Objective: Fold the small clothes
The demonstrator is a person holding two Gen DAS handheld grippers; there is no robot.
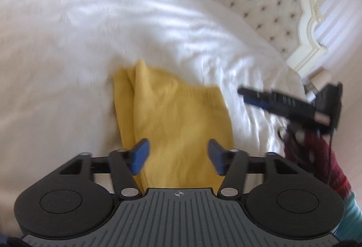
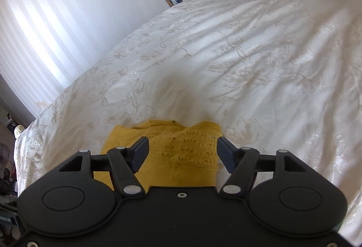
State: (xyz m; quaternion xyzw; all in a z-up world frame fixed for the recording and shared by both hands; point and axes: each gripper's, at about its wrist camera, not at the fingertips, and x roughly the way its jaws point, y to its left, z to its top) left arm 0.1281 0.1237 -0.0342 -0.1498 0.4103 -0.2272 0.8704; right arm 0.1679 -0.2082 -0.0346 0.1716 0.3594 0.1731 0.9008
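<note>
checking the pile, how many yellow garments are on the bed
1. The yellow garment lies folded on the white bed, just ahead of both open grippers, neither touching it. More clothes could lie outside these views.

Left gripper sits wide open over a folded mustard-yellow knit garment on the white bedspread; other gripper off right, blurry.

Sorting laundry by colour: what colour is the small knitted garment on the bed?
Mustard yellow garment, with an openwork fan-like knit pattern; the right wrist view shows it best.
</note>
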